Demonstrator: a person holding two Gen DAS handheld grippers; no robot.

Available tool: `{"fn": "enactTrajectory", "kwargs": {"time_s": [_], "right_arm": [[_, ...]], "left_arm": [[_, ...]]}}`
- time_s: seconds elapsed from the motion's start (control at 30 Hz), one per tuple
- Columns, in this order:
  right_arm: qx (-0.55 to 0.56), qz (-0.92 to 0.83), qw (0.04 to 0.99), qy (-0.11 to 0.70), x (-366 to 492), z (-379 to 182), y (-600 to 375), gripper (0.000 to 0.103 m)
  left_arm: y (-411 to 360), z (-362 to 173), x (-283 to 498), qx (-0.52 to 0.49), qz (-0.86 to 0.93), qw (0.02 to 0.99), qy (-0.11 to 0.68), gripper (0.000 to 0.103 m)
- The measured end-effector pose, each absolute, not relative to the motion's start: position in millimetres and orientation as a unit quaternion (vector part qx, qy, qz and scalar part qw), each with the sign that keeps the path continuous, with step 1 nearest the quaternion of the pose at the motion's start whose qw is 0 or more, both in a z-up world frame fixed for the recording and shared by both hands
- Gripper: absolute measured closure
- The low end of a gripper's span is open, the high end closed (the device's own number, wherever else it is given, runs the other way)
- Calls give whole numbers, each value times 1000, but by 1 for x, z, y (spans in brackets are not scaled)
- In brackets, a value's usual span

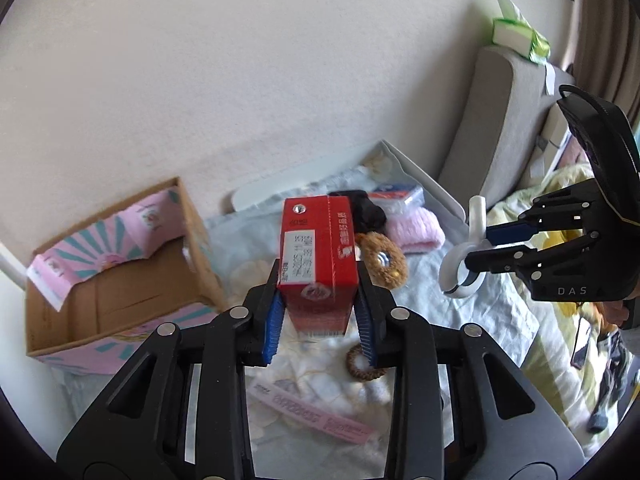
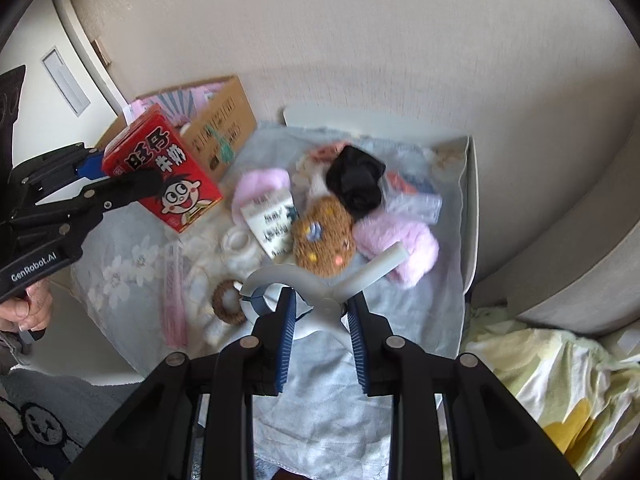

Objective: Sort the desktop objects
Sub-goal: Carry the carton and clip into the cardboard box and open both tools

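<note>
The left hand-held gripper (image 1: 320,312) clamps a red rectangular milk carton (image 1: 316,248), the right hand-held gripper (image 2: 322,312) grips a white plastic clip (image 2: 320,280); next, probably, the open cardboard box (image 1: 120,280).

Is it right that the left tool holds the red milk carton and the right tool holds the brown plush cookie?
Not quite. The left tool does hold the red milk carton, but the right tool grips a white clip; the right wrist view shows the brown plush cookie lying on the cloth.
</note>
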State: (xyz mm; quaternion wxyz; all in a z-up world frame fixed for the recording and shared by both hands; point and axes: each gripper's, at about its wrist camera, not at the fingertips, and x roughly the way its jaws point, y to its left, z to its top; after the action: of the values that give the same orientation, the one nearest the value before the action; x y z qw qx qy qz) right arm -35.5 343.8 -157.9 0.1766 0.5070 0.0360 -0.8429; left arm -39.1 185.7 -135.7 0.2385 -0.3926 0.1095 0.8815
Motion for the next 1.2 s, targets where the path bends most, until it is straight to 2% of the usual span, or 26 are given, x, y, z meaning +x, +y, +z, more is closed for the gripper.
{"fn": "enactTrajectory", "kwargs": {"time_s": [0.33, 0.57, 0.87, 1.2], "right_arm": [[458, -857, 223, 74, -63, -100, 287, 79], [435, -853, 273, 93, -93, -85, 218, 79], [449, -836, 299, 101, -136, -101, 132, 79], [502, -816, 273, 85, -177, -153, 80, 79]], "left_arm": [[108, -91, -48, -361, 912, 181, 70, 75], [48, -77, -66, -358, 923, 130, 47, 75], [-24, -92, -111, -397, 914, 82, 23, 75], [-56, -145, -172, -464, 881, 91, 28, 75]]}}
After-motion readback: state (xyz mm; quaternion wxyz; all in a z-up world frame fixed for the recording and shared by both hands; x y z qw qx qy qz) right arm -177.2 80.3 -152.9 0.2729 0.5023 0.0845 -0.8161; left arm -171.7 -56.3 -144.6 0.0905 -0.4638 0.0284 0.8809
